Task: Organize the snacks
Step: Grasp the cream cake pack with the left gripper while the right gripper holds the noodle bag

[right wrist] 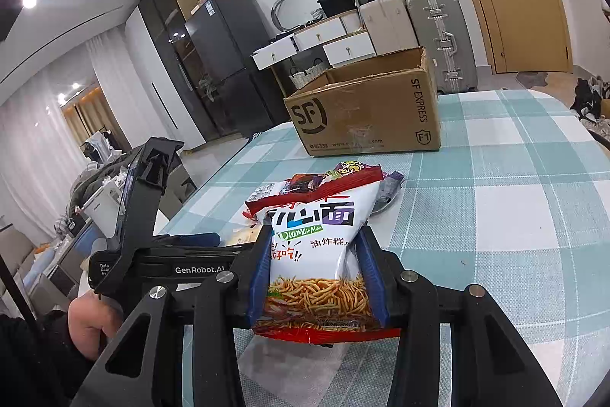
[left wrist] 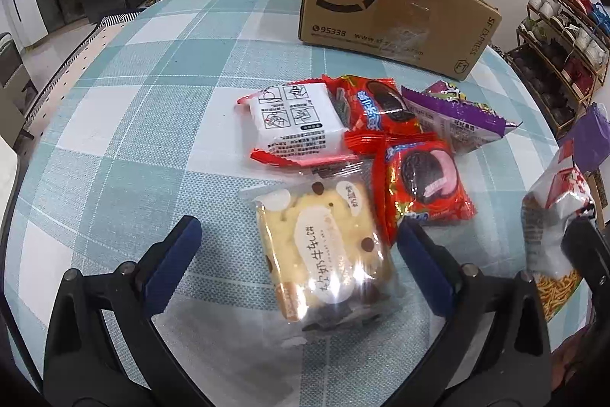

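Note:
My left gripper point(left wrist: 299, 229) is open, its blue pads either side of a clear-wrapped nougat biscuit pack point(left wrist: 324, 250) lying on the checked tablecloth point(left wrist: 133, 124). Beyond it lie a white-and-red packet point(left wrist: 295, 119), two red sandwich-cookie packs point(left wrist: 381, 103) point(left wrist: 423, 178) and a purple packet point(left wrist: 457, 113). My right gripper point(right wrist: 314, 235) is shut on a white noodle-snack bag point(right wrist: 318, 254), held upright above the table; the same bag point(left wrist: 554, 231) shows at the right edge of the left wrist view. An open SF cardboard box point(left wrist: 392, 6) point(right wrist: 366, 109) stands at the table's far side.
The left gripper's body point(right wrist: 152, 216) and a hand point(right wrist: 89, 327) sit to the left of the held bag. A shoe rack point(left wrist: 560, 41) stands off the table's right edge. Drawers, a dark fridge, suitcases and a door fill the room behind the box.

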`<state>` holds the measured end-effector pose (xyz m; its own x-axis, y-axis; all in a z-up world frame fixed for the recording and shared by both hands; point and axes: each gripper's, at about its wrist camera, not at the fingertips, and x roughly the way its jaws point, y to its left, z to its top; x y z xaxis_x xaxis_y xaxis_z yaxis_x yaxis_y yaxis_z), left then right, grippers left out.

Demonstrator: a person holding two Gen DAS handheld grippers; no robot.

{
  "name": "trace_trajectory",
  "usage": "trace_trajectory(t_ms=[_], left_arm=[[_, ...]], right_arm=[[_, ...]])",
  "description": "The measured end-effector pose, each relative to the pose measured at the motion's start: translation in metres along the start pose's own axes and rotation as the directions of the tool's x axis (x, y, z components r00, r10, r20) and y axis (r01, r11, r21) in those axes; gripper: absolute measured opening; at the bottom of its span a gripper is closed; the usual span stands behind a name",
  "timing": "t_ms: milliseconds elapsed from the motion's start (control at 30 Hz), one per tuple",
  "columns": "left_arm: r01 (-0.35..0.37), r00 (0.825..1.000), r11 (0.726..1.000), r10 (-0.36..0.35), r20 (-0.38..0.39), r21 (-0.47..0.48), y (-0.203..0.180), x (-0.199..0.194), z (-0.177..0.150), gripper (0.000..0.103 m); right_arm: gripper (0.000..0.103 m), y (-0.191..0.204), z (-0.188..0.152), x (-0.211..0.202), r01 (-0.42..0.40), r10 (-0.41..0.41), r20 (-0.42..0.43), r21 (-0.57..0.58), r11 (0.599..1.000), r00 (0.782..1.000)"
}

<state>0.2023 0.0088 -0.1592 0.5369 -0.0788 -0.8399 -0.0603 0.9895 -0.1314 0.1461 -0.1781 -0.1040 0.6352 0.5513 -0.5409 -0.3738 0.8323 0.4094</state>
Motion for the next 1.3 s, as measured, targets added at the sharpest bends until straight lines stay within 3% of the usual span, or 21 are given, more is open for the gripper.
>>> trace_trajectory(t_ms=[600,700,767,1300], left_arm=[[-0.044,0.999,0.995,0.044,0.004,0.086,0.016,-0.002,-0.001,0.086],[-0.026,1.000,0.994,0.025,0.010,0.109,0.011,-0.004,-0.001,0.071],[-0.006,1.000,0.990,0.005,0.013,0.141,0.007,-0.008,-0.002,0.056],[0.026,0.999,0.993,-0.029,0.022,0.115,0.023,-0.037,-0.021,0.056]], right_arm=[[0.044,-0.006,0.000,0.001,-0.007,0.007,0.001,0.029,1.000,1.000],[0.044,-0.006,-0.001,0.002,-0.008,0.008,0.001,0.025,1.000,1.000],[0.044,-0.006,-0.001,0.002,-0.007,0.007,-0.001,0.023,1.000,1.000],[0.044,0.007,-0.002,0.000,0.017,-0.016,0.022,-0.030,0.999,1.000]])
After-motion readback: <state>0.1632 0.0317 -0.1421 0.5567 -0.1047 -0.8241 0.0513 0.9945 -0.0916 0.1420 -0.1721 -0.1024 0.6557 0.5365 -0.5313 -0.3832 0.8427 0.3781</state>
